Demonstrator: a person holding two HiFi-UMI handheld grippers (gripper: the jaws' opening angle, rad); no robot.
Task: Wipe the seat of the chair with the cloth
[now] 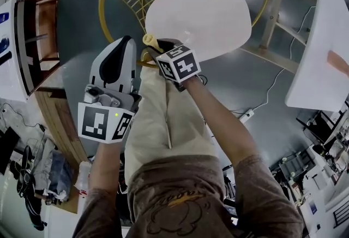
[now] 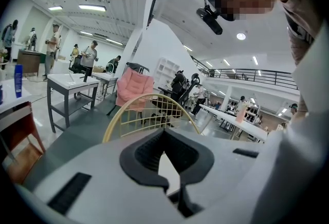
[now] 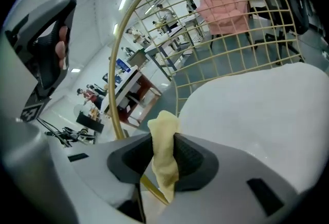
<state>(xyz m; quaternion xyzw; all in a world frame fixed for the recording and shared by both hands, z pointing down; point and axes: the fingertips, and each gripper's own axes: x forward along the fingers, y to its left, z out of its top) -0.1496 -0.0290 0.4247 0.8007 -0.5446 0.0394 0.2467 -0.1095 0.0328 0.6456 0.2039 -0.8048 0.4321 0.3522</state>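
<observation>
The right gripper [image 3: 164,142] has its jaws pinched on a pale yellow cloth [image 3: 165,159]. The cloth is crumpled into a narrow strip between the two black pads. One end sticks out past the jaw tips and the other hangs back behind them. In the head view the right gripper [image 1: 157,49] is at the near left edge of the chair's white seat [image 1: 202,18], and the tuft of cloth [image 1: 149,41] sits right at that rim. It is not clear whether the cloth touches the seat. In the right gripper view the seat [image 3: 257,110] spreads out to the right of the jaws, and the chair's yellow wire back [image 3: 205,22] arches beyond it.

The left gripper [image 1: 125,41] is just off the seat's left edge, over the grey floor [image 1: 82,18] and beside the right gripper. Its jaws are pressed together at the tips with nothing between them. In its own view the left gripper [image 2: 164,138] points at the wire back [image 2: 149,110], and a sliver of white seat shows through the slot behind the tips.
</observation>
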